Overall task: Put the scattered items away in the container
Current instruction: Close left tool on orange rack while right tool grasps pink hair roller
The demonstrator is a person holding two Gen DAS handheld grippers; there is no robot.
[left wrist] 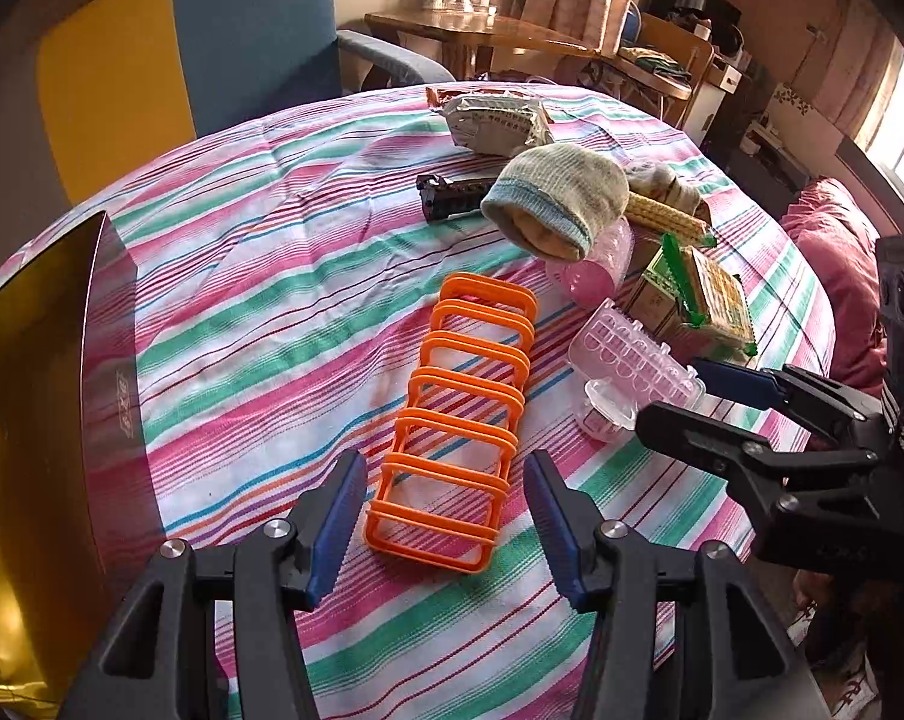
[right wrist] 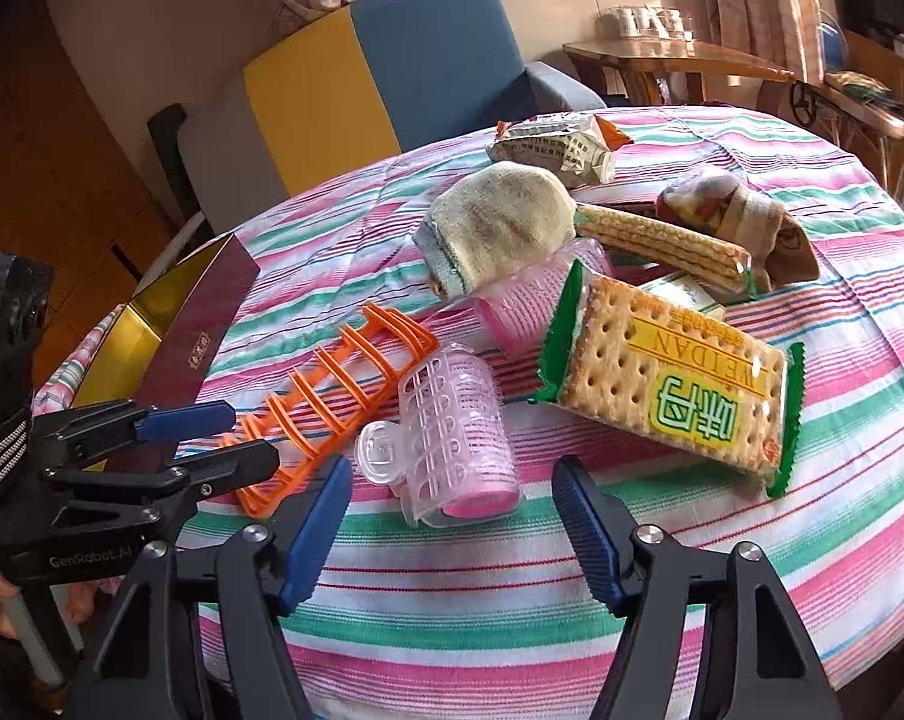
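Note:
An orange plastic rack [left wrist: 458,408] lies on the striped cloth, its near end between the fingers of my left gripper [left wrist: 443,468], which stands open without touching it. A pink hair roller [right wrist: 452,438] with a clear clip lies just ahead of my right gripper [right wrist: 452,474], also open, pads clear of it. In the left wrist view the right gripper [left wrist: 692,405] sits beside that roller [left wrist: 632,366]. The gold-lined box [left wrist: 26,420] with a maroon wall [right wrist: 200,324] stands at the left. The left gripper [right wrist: 224,438] shows at the rack's end [right wrist: 332,390].
A pile lies beyond: a knitted sock [right wrist: 494,228], a second pink roller [right wrist: 524,306], a cracker pack [right wrist: 674,378], a wafer pack [right wrist: 662,246], a rolled sock [right wrist: 740,222], a wrapped packet [right wrist: 554,150], a black item [left wrist: 452,192]. A blue-and-yellow chair [left wrist: 182,60] stands behind the table.

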